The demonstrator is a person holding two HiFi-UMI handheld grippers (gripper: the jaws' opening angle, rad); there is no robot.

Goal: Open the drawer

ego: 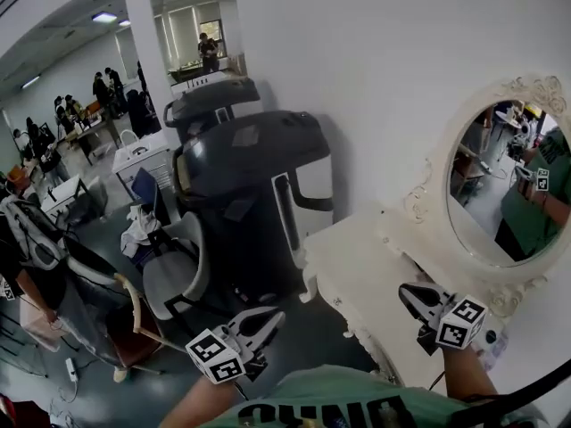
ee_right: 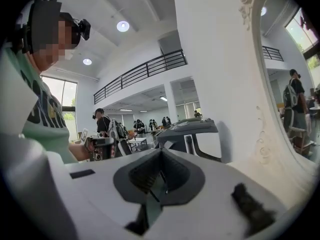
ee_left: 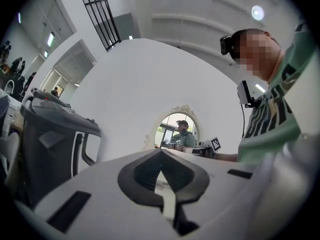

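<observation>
Presently we hold left gripper (ego: 270, 319) and right gripper (ego: 409, 294) closed, empty; dressing table (ego: 357, 270) lower right, drawer unseen, opening not begun.

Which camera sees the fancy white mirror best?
The head view: the mirror fills its right side, with glass and curly frame clear. The left gripper view shows it whole but tiny. The right gripper view catches only a sideways slice at its edge.

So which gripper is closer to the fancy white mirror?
Right. The right gripper is over the white table, just below and left of the mirror in the head view. The left gripper is off the table's edge, over the floor, farther away.
</observation>
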